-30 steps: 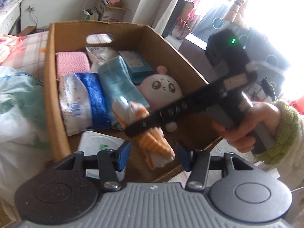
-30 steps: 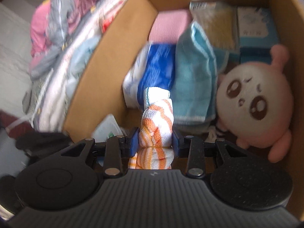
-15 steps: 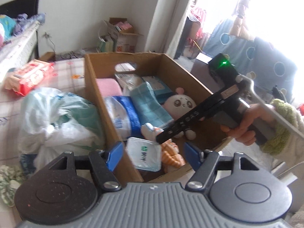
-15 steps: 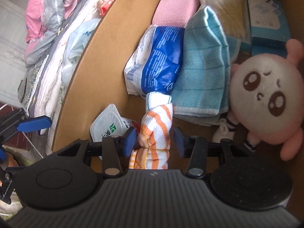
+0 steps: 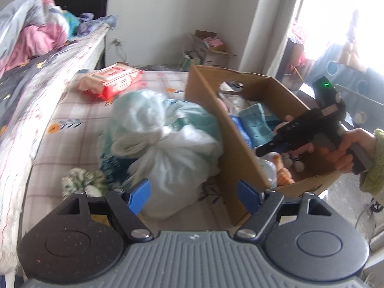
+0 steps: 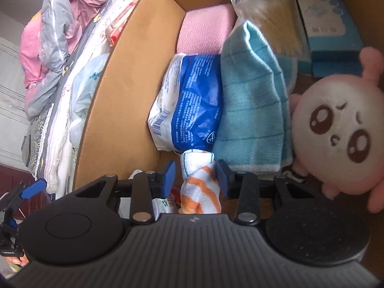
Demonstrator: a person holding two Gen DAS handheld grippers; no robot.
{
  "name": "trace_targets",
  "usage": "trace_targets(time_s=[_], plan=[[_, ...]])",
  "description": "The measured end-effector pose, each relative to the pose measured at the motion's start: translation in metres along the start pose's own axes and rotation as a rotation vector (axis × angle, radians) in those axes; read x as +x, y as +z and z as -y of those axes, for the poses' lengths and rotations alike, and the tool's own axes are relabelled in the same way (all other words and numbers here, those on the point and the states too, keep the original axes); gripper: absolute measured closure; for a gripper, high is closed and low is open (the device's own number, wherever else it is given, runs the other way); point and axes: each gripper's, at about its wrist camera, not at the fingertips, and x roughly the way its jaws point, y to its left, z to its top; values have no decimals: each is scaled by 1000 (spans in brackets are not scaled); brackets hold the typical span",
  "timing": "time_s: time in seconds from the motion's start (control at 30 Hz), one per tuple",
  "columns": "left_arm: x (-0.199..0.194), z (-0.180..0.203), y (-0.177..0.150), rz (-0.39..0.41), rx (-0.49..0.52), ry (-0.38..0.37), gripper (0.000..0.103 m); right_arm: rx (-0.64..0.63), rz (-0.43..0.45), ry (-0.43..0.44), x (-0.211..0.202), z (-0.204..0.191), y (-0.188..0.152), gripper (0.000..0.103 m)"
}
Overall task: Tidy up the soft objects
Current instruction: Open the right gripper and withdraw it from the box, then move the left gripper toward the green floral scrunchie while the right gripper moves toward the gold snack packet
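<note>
A cardboard box (image 5: 230, 144) stands on the bed and holds soft things. In the right wrist view my right gripper (image 6: 196, 175) is open inside the box (image 6: 120, 96), its jaws apart on either side of an orange-and-white striped towel (image 6: 201, 192) that lies on the box floor. Beside it lie a blue-and-white packet (image 6: 192, 103), a folded teal towel (image 6: 254, 110), a pink cloth (image 6: 206, 28) and a pink round-faced plush (image 6: 336, 129). My left gripper (image 5: 194, 195) is open and empty, outside the box, in front of a knotted white plastic bag (image 5: 165, 144).
A red-and-white packet (image 5: 112, 79) lies on the checked bedspread (image 5: 72, 124). A green-patterned cloth (image 5: 82, 180) lies left of the bag. Crumpled bedding (image 5: 31, 36) is at far left. A carton of items (image 5: 211, 50) stands by the far wall.
My right gripper opened and let go of the striped towel, which now lies in the box. My left gripper pulled back and swung left, toward the plastic bag.
</note>
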Motion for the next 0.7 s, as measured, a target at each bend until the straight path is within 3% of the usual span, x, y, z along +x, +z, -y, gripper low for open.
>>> trace_targets(time_s=[0.17,0.27,0.33,0.43,0.6,0.7], plan=[[-5,-24,-11,0,-49,38,23,38,-7,31,-1,4,3,65],[-5,-34,-15,3,-71,62,23,42,-11,-23,1,2,2,64],[-6,-38,-18,6,-74,82,21,42,8,-57,-1,1,1,57],[-8,-45,-21,5,-75,120,20,35,64,-66,-15,-7,-2,41],[-9,-56,-26,13,-67,182,20,-30,180,-136,-47,-33,-10,37],[-10,-61,-29,16,-57,210,20,-75,247,-130,-66,-57,-16,37]])
